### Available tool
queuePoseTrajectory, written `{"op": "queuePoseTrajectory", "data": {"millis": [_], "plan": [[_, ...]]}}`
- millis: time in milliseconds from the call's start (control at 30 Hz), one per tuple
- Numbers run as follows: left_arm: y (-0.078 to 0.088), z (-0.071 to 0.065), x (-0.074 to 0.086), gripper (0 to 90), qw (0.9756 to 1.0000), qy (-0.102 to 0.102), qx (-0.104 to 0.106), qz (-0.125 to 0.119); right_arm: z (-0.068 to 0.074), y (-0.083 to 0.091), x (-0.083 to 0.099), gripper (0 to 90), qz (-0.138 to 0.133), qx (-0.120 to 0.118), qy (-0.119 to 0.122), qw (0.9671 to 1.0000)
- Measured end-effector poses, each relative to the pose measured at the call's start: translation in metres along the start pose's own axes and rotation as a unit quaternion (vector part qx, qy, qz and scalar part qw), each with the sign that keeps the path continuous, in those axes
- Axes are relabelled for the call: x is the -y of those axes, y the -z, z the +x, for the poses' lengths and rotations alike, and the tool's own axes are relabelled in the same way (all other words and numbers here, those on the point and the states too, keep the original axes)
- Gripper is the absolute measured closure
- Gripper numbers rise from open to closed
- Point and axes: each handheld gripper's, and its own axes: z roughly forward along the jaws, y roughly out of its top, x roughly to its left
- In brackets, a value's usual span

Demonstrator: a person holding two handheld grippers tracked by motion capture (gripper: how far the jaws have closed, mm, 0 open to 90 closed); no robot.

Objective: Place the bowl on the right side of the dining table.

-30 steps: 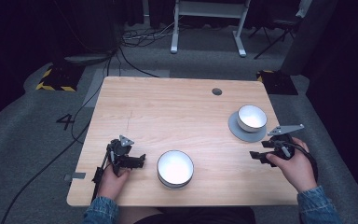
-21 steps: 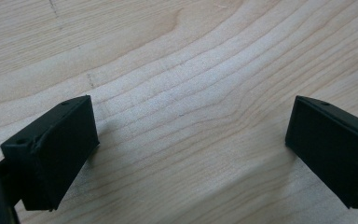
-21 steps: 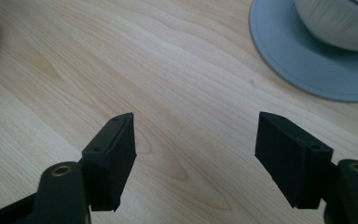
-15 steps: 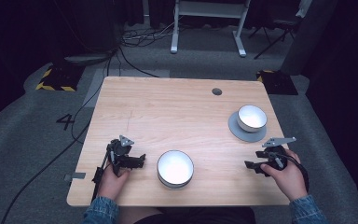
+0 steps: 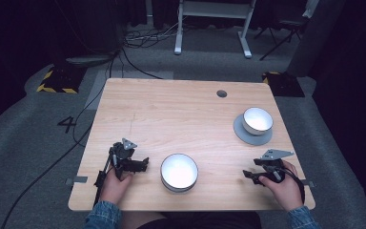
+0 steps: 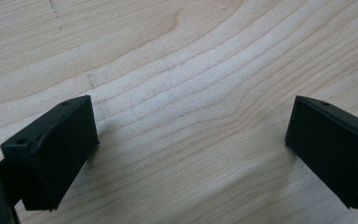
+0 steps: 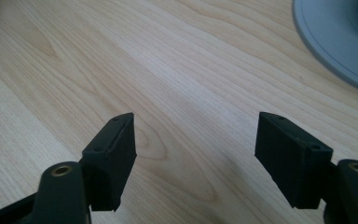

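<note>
Down at the bottom of the high view, a person's two hands come in over the near edge of a pale wooden table (image 5: 181,114), each holding a black gripper. At lower left, the left gripper (image 5: 140,164) lies low on the wood, its tips pointing toward a white bowl (image 5: 179,172) that sits at lower centre, near but apart from it. In the left gripper view its jaws stand wide apart with bare wood grain between them, holding nothing.

At lower right, the right gripper (image 5: 249,175) also points toward the middle of the frame, with a clear stretch of table between it and the bowl. In the right gripper view the right gripper (image 7: 195,156) has its jaws spread wide over bare wood, gripping nothing, and the rim of a grey plate (image 7: 335,46) curves across the upper right corner.

Further up on the right side of the high view, that grey plate (image 5: 240,131) carries a second white bowl (image 5: 258,120). A small dark round hole (image 5: 221,93) marks the tabletop near its far edge.
</note>
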Motion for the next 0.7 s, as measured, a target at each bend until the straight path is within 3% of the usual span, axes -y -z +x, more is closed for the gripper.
{"op": "queuePoseTrajectory", "data": {"millis": [267, 533, 700], "plan": [[0.0, 0.0, 0.0, 2.3, 1.0, 0.0, 0.0, -0.001, 0.006, -0.01, 0.006, 28.5, -0.008, 0.0, 0.015, 0.9999], [0.0, 0.0, 0.0, 2.4, 1.0, 0.0, 0.0, 0.0, 0.007, -0.014, 0.015, 25.9, -0.026, 0.01, 0.005, 0.9996], [0.0, 0.0, 0.0, 2.3, 1.0, 0.0, 0.001, 0.0, 0.007, -0.019, 0.016, 15.1, -0.038, 0.014, -0.002, 0.9992]]}}
